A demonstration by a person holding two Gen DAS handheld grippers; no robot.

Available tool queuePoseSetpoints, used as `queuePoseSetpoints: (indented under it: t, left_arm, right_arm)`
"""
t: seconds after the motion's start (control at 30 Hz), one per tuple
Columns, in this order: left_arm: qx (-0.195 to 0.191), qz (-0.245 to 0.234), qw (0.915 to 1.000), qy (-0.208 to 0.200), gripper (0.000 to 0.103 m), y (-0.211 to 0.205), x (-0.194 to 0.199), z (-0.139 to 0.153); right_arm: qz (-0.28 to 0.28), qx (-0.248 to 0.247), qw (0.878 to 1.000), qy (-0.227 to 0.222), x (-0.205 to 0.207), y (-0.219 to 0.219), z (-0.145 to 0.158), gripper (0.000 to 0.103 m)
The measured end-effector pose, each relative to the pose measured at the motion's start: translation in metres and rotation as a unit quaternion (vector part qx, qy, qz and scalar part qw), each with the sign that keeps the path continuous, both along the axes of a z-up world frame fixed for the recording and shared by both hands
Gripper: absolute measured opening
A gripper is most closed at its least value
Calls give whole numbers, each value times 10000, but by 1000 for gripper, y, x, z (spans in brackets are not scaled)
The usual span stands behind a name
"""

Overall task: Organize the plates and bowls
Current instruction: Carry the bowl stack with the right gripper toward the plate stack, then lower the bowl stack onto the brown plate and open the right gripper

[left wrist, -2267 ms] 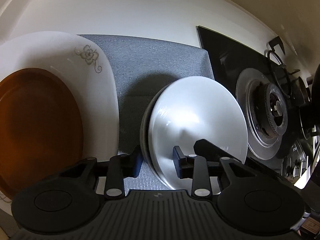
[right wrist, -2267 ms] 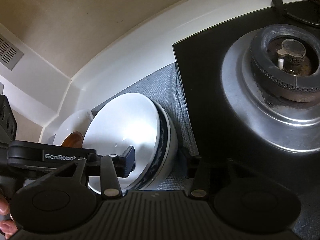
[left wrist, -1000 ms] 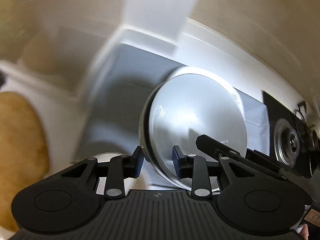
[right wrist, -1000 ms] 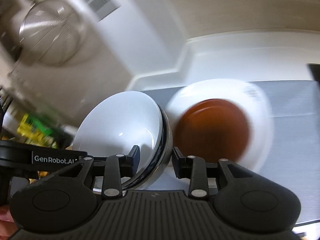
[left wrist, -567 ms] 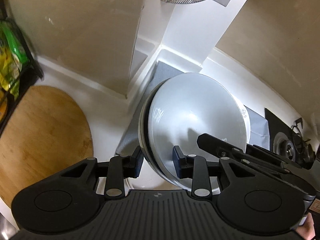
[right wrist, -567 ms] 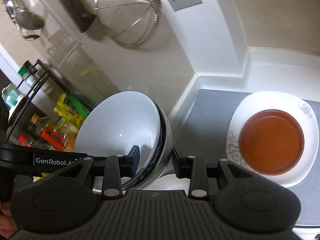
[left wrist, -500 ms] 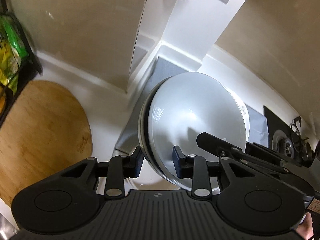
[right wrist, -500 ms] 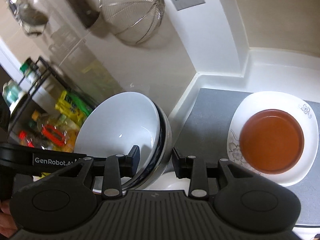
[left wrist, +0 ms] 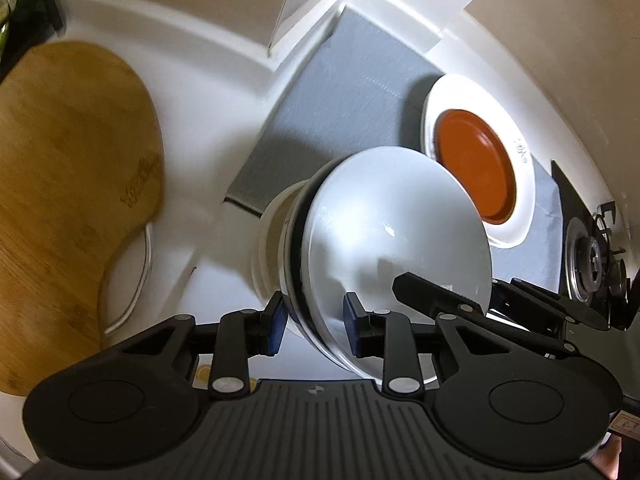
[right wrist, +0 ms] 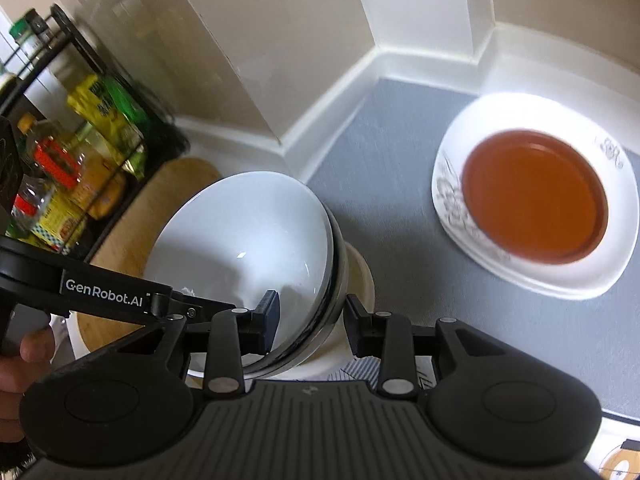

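Note:
Two nested white bowls point(left wrist: 392, 240) with a dark outer band are held tilted between both grippers, above the counter. My left gripper point(left wrist: 314, 326) is shut on their near rim. My right gripper point(right wrist: 310, 322) is shut on the opposite rim of the same bowls point(right wrist: 244, 240). A cream-coloured round object point(right wrist: 358, 280) shows just beneath the bowls; I cannot tell whether they touch. A brown plate point(right wrist: 534, 196) lies on a white flowered plate point(right wrist: 616, 256) on the grey mat point(right wrist: 384, 184); both plates also show in the left wrist view point(left wrist: 476, 168).
A wooden cutting board point(left wrist: 68, 184) lies on the white counter at the left. A black rack with bottles and packets point(right wrist: 60, 160) stands beyond it. A gas stove burner point(left wrist: 592, 264) is at the far right. White walls form a corner behind the mat.
Both grippers have carried the bowls off the grey mat toward the white counter, then tipped downward and lower. The plates have come into the left wrist view.

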State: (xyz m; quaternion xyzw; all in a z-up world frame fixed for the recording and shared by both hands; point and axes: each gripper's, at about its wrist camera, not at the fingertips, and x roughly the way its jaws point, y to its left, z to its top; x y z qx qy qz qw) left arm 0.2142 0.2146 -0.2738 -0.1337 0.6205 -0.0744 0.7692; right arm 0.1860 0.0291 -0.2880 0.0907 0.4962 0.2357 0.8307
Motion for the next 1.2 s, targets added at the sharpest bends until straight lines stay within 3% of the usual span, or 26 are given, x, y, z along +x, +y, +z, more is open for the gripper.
queuePoseSetpoints:
  t: [0.2, 0.37, 0.53, 0.73, 1.0, 1.13, 1.2]
  left_arm:
    - [-29, 112, 9999, 38, 34, 6, 4, -19]
    - [-56, 89, 9999, 5, 34, 12, 2, -17]
    - [-191, 120, 9997, -51, 33, 18, -6, -12]
    - [-198, 40, 9990, -409, 32, 31, -7, -1]
    - [-433, 128, 9989, -149, 31, 43, 0, -22]
    - [-361, 176, 9992, 80, 44, 43, 7, -30]
    - [-343, 170, 9992, 132, 44, 41, 10, -35]
  right_arm:
    - [171, -215, 9996, -61, 3, 5, -10, 38]
    - [349, -329, 9988, -84, 5, 7, -10, 39]
    - [273, -100, 9995, -98, 5, -2, -2, 39]
    - [131, 42, 9998, -134, 5, -14, 6, 39]
    - [-81, 129, 9999, -49, 7, -17, -1, 39]
    - [-306, 283, 9991, 108, 12, -22, -7, 50]
    - [-378, 512, 9975, 314, 18, -26, -15, 51]
